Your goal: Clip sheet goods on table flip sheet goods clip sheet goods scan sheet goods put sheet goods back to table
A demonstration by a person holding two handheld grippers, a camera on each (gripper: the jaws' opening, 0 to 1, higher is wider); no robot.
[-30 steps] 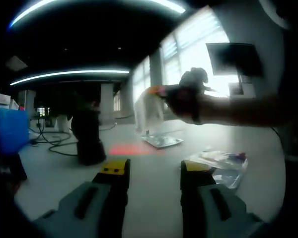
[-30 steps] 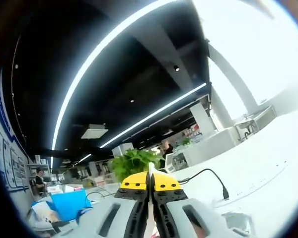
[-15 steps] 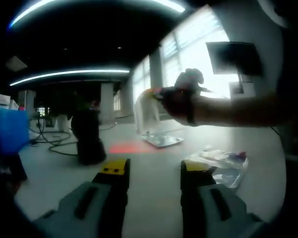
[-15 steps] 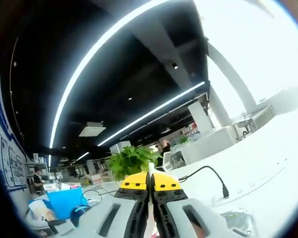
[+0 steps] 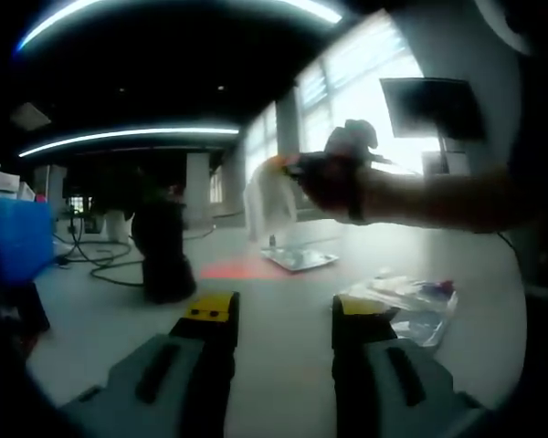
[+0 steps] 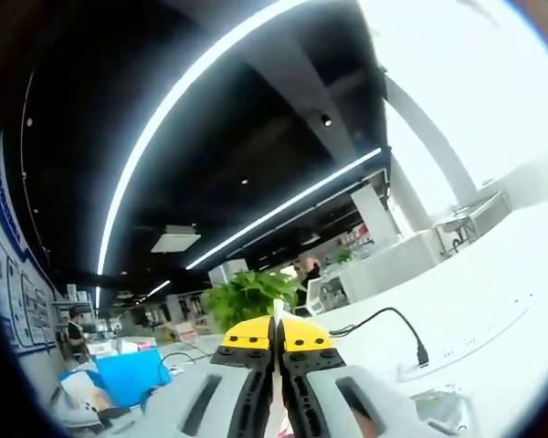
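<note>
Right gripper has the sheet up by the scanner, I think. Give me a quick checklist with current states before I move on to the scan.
1. Right gripper shut on the sheet goods: ok, fingers pressed together with a thin white edge between them.
2. Sheet lifted off the table: ok, it hangs pale below the gripper in the left gripper view.
3. Sheet over the red scan patch: cannot tell, it hangs near the patch, alignment unclear.
4. Left gripper free: ok, open, holding nothing.
5. Black scanner post clear of the sheet: ok, apart.
6. Return spot by the other packets: ok, bare table beside them.
</note>
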